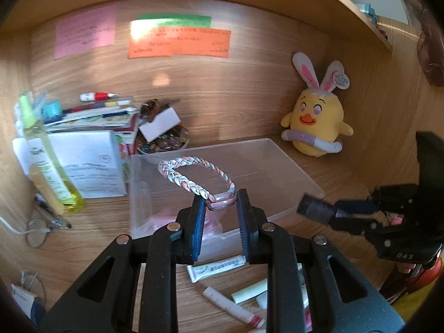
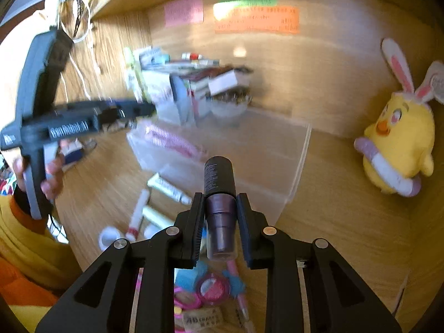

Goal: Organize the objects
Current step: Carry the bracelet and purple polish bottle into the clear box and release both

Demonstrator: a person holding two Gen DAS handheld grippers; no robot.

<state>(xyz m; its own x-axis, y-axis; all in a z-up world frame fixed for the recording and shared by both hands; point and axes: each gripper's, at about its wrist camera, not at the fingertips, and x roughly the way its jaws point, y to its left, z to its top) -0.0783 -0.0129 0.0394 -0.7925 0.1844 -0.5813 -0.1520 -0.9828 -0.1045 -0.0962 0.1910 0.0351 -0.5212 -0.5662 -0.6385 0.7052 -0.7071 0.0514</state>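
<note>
My left gripper [image 1: 220, 204] is shut on a braided pastel headband [image 1: 194, 176] and holds it over the clear plastic bin [image 1: 294, 177]. My right gripper [image 2: 220, 208] is shut on a dark purple bottle with a black cap [image 2: 219, 183], near the bin's front right corner [image 2: 299, 166]. The right gripper with its bottle also shows in the left wrist view [image 1: 319, 208]. The left gripper shows blurred in the right wrist view [image 2: 130, 111]. A pink comb [image 2: 174, 141] lies in the bin.
A yellow chick plush [image 1: 319, 119] sits at the back right. Books, a green bottle [image 1: 47, 152] and a bowl of candies [image 1: 163, 138] crowd the back left. Tubes [image 1: 216, 267] and small cosmetics [image 2: 212, 288] lie on the desk in front of the bin.
</note>
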